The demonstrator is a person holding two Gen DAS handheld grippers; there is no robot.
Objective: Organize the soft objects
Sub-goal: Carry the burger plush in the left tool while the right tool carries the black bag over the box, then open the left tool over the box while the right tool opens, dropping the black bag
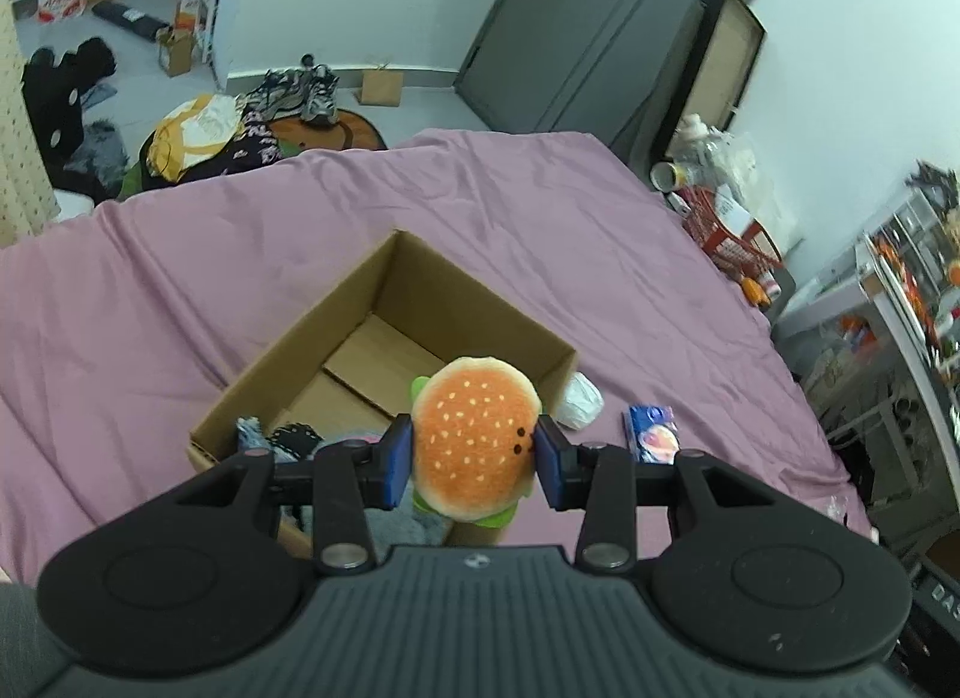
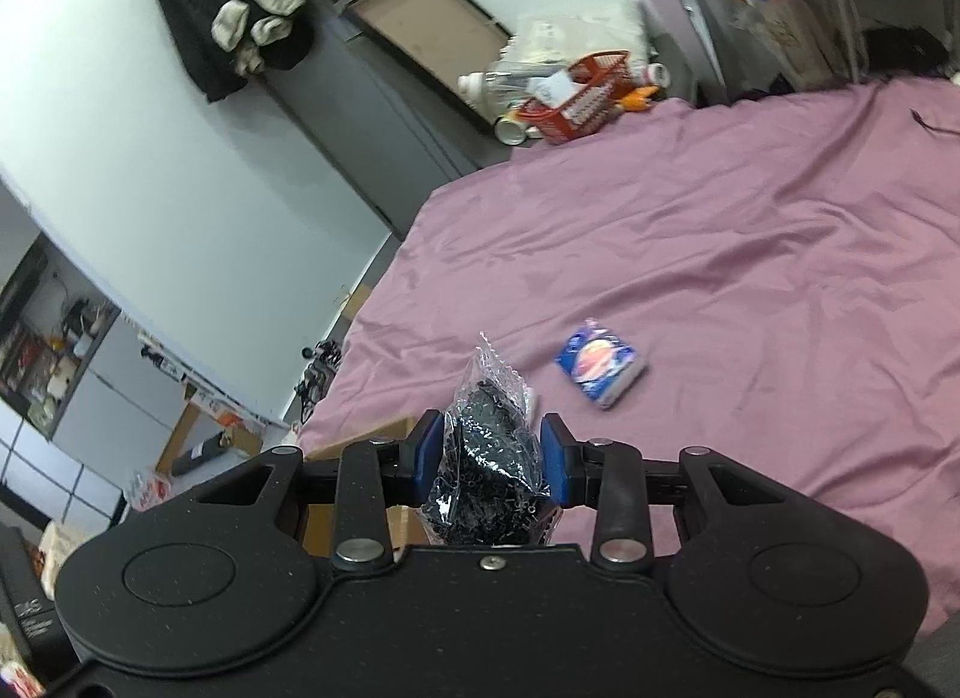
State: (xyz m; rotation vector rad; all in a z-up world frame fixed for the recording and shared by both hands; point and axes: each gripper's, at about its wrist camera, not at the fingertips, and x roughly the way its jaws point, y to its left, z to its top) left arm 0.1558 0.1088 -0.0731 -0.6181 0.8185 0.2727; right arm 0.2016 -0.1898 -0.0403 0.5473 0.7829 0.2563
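Note:
My left gripper (image 1: 474, 455) is shut on a plush hamburger toy (image 1: 477, 428) and holds it above the near right corner of an open cardboard box (image 1: 384, 302) on the pink bed sheet (image 1: 180, 308). Soft dark items (image 1: 294, 437) lie in the box's near corner. My right gripper (image 2: 489, 458) is shut on a clear plastic bag of black material (image 2: 489, 458), held above the sheet (image 2: 750, 248). A blue tissue pack (image 2: 602, 369) lies on the sheet ahead; it also shows in the left wrist view (image 1: 653, 433). A white soft lump (image 1: 579, 400) lies beside the box.
A red basket (image 2: 579, 98) with clutter stands past the bed's far edge, also in the left wrist view (image 1: 729, 233). Clothes and shoes (image 1: 300, 92) lie on the floor beyond the bed. A grey wardrobe (image 1: 570, 26) and shelves (image 1: 906, 278) stand around it.

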